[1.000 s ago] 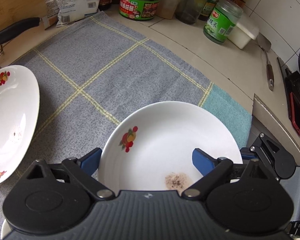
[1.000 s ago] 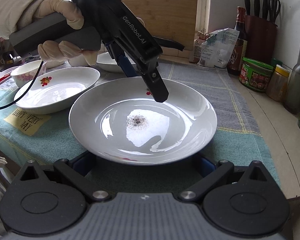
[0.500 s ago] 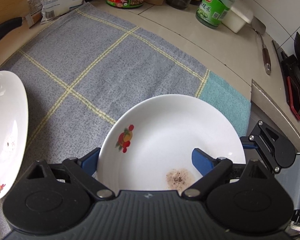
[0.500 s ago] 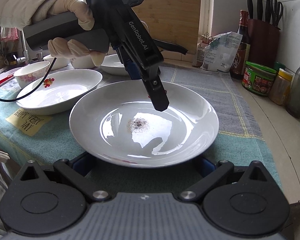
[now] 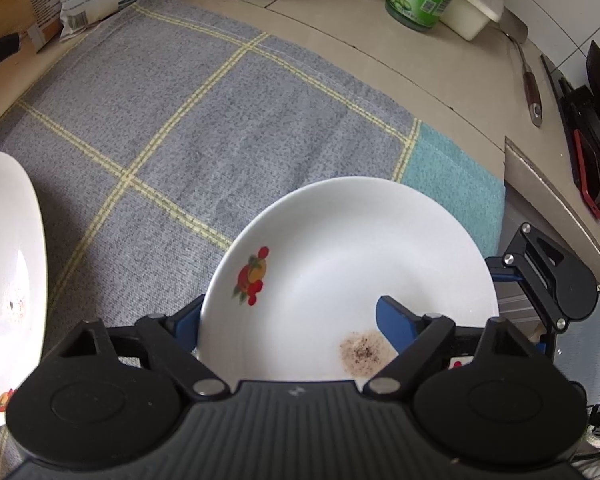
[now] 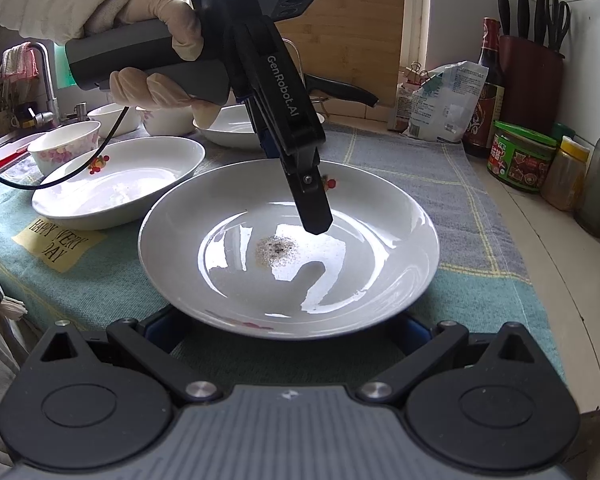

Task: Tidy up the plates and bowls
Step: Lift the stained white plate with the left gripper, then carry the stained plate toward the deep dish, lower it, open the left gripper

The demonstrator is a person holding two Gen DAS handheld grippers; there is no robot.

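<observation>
**Left wrist view: soiled plate straddled by the closing left hand-held gripper**

The white plate (image 5: 340, 264), with a fruit motif on its rim and a patch of brown-black specks in its well, lies on the grey checked cloth (image 5: 188, 120). The left hand-held gripper (image 5: 288, 318) points steeply down at it: one blue finger (image 5: 396, 326) sits inside the plate over the well, beside the specks, and the other lies outside the rim on the plate's far side from the teal edge of the cloth. Its jaws are closing with the plate's rim between them; whether the pads already press on it cannot be told.

In the right wrist view the same plate (image 6: 288, 248) lies just ahead of the right hand-held gripper (image 6: 288, 330), whose blue fingers stand wide apart, one at each side of the near rim, low against the cloth, not gripping. A gloved hand (image 6: 156, 60) holds the left tool above the plate.

Left of the plate sits a second white dish (image 6: 116, 188), then small bowls (image 6: 66, 148) toward the tap. The cloth covers a pale table (image 5: 420, 72); beyond the plate stand jars (image 6: 520, 156), a bottle, a knife block (image 6: 530, 76), a packet and a wooden board against the tiled wall.
</observation>
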